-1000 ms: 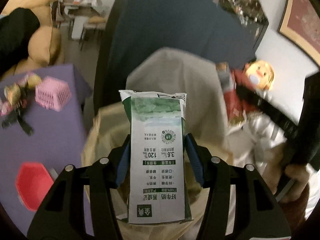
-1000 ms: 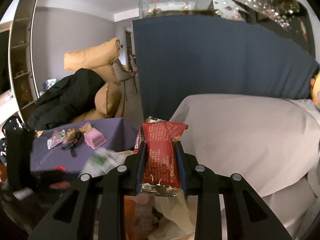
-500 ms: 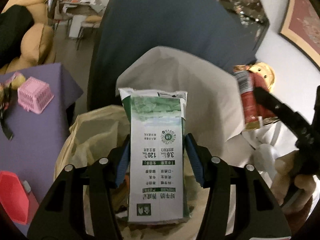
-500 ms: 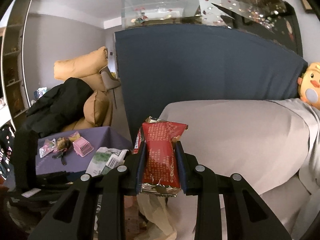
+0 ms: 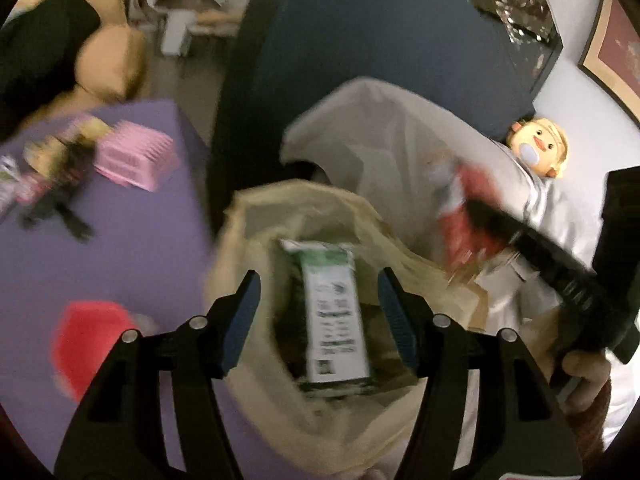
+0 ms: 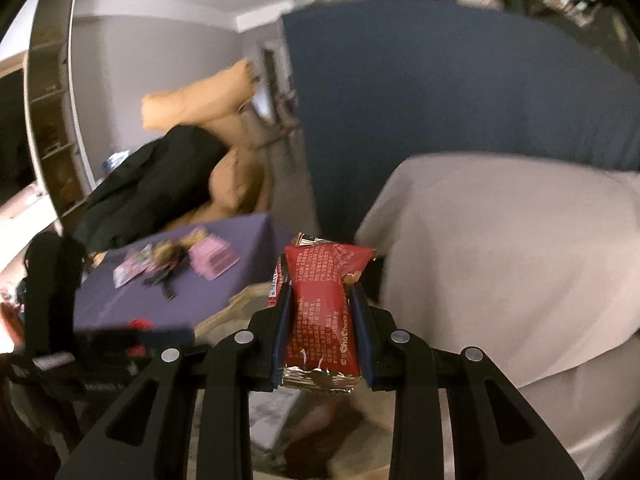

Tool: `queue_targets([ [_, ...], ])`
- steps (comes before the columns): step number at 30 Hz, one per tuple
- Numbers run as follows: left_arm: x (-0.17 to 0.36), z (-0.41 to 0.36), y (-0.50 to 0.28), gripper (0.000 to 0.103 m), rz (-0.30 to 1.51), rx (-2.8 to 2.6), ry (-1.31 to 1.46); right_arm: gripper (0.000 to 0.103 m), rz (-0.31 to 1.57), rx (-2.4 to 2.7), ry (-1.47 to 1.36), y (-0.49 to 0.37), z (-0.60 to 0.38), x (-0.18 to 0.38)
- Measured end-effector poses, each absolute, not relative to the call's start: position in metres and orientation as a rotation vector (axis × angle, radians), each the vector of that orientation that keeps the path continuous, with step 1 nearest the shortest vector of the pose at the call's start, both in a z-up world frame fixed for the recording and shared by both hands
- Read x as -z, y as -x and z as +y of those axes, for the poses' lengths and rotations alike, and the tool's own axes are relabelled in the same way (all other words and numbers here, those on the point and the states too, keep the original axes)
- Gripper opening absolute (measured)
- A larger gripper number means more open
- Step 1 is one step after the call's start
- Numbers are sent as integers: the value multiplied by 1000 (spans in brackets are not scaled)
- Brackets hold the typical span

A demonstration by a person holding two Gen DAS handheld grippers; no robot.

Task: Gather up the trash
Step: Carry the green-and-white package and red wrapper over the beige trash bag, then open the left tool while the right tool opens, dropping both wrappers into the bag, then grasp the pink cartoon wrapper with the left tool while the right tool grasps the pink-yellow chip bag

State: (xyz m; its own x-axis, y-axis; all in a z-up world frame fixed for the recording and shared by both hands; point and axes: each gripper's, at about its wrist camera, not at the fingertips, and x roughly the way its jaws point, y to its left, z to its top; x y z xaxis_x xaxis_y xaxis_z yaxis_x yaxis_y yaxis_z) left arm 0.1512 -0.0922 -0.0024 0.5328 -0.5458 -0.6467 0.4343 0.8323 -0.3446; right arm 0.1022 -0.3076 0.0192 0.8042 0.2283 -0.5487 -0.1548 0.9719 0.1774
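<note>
Inside the beige trash bag (image 5: 256,216), below the left gripper (image 5: 318,304): milk carton (image 5: 336,320), white panel with green top and dark print, lying lengthwise, blurred, lettering unreadable. Left gripper released, blue-padded jaws spread wide either side of the carton and apart from it. Right of the bag, above its rim: red snack wrapper (image 6: 324,312), red foil with white print, crimped silver ends, pinched upright in the clenched right gripper (image 6: 322,320); same wrapper in the left wrist view a red smear, detail lost to motion blur. Left of the bag: purple table (image 5: 132,240) bearing a pink basket (image 5: 134,160), a dark tangled item and small packets beside it, too blurred to identify, and a red object (image 5: 92,344) near the table's near edge, shape unclear. Beyond the bag: grey-covered sofa (image 6: 500,248), blue backdrop, doll (image 5: 538,146) with yellow hair. Bag's lower part cut off by the left gripper body; bag contents under the carton dark and indistinct.
</note>
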Motion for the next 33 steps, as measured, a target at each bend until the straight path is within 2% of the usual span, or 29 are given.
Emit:
queue_targets([
  [7,-17,-34,-145,59,728,431,74,29,757,-218,-85,-125,-270,21],
  [14,-4,38,-146,60,753,316,149,29,997,-230,-74,-148,-246,73],
  [18,3,72,-147,60,760,266,193,29,1070,-204,-52,-152,-238,92],
  [21,8,94,-145,61,759,237,221,36,1104,-202,-94,-153,-239,93],
  [23,13,107,-144,61,761,222,239,48,1105,-207,-87,-153,-236,89],
  [25,17,115,-143,61,765,212,250,54,1095,-191,-63,-152,-235,83],
  [33,28,150,-139,61,763,163,306,56,938,-160,-45,-142,-230,25],
])
